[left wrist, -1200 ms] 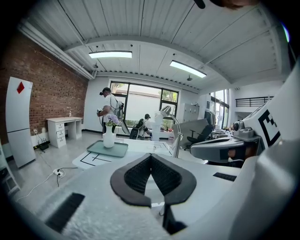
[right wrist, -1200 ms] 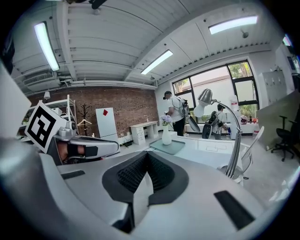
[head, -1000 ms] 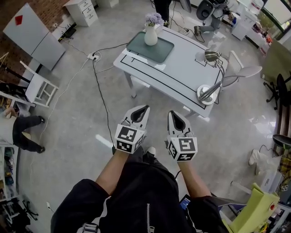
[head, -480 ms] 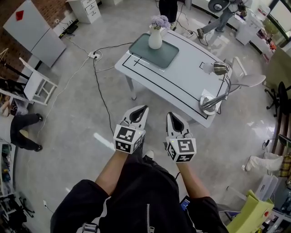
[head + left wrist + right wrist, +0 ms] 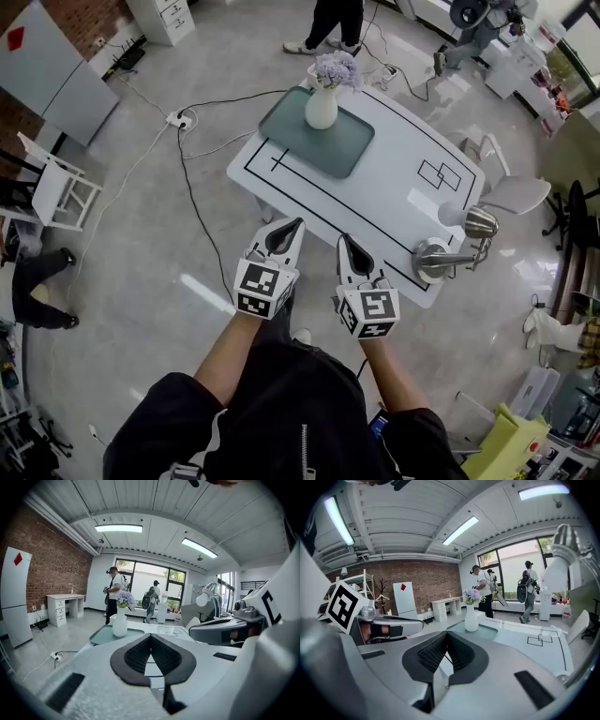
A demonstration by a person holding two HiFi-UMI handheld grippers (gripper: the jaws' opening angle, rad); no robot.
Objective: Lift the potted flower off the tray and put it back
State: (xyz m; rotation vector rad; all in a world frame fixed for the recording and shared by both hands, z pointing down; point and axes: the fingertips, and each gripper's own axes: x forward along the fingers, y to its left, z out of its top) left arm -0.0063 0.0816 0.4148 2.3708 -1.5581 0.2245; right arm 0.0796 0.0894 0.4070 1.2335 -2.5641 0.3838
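White bench (image 5: 394, 178) with black outlines stands on a grey floor (image 5: 141, 244), with a brick wall (image 5: 51, 569) to the left. Green tray (image 5: 342, 155) at its far end, flower (image 5: 322, 105) upright on it; lamp (image 5: 441, 258) at the near corner. Left tongs (image 5: 298, 223) and right tongs (image 5: 343, 239) are both closed and empty, well apart from the flower.

White table (image 5: 380, 202): green tray (image 5: 330, 152) at far end, desk lamp (image 5: 432, 262) at near right corner.
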